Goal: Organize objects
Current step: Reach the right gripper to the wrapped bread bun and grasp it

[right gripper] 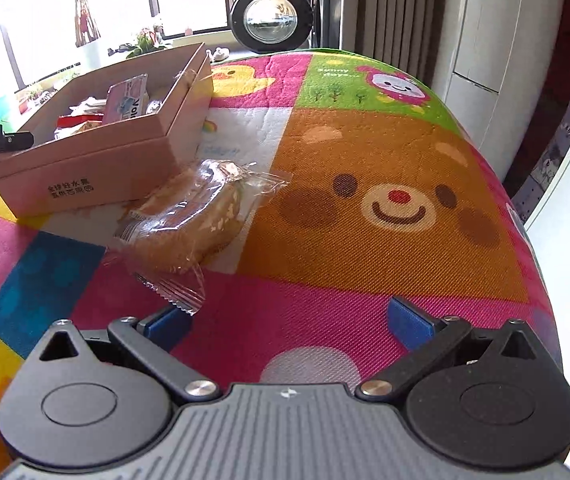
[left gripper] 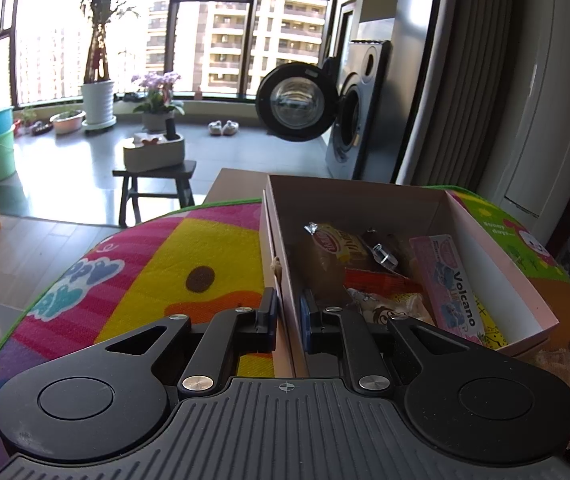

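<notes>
box (left gripper: 281, 320) wall pinched by left gripper (left gripper: 288, 317); right gripper (right gripper: 289, 322) spread wide, low over mat (right gripper: 365, 280).

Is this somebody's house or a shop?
Most likely somebody's home, a flat high up: a washing machine with its door open, potted flowers by big windows facing tower blocks, and a cartoon play mat.

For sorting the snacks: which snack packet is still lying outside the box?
The clear-wrapped bread, lying on the mat beside the box; the other packets are inside.
</notes>
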